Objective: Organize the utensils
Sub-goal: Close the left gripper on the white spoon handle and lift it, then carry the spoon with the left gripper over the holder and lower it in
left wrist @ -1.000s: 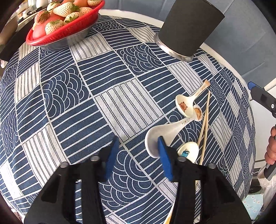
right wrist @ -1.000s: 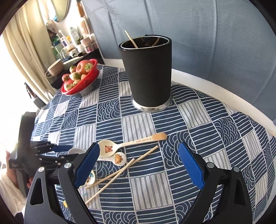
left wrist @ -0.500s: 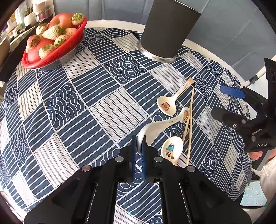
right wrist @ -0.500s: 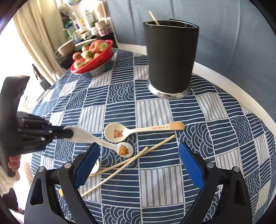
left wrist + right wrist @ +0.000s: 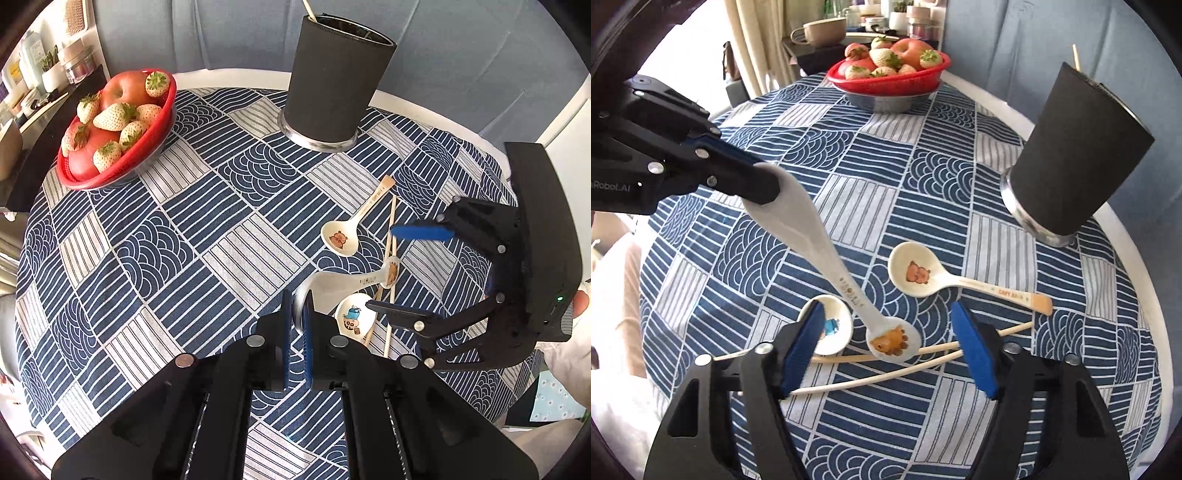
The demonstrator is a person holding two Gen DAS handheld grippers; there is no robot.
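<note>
Now my left gripper (image 5: 297,328) is clamped on the bowl end of the white spoon (image 5: 827,254), which hangs tilted, its handle tip (the one with the orange print) above the chopsticks (image 5: 886,369). My right gripper (image 5: 886,350) has its jaws wide apart, low over that tip and the chopsticks. A bear spoon (image 5: 923,277) lies flat just beyond, and a third small spoon (image 5: 834,328) is beside my right gripper's left finger. The black utensil holder (image 5: 336,81) stands near the far edge of the surface (image 5: 129,258); the red fruit basket (image 5: 118,122) sits far left, with open cloth between.
</note>
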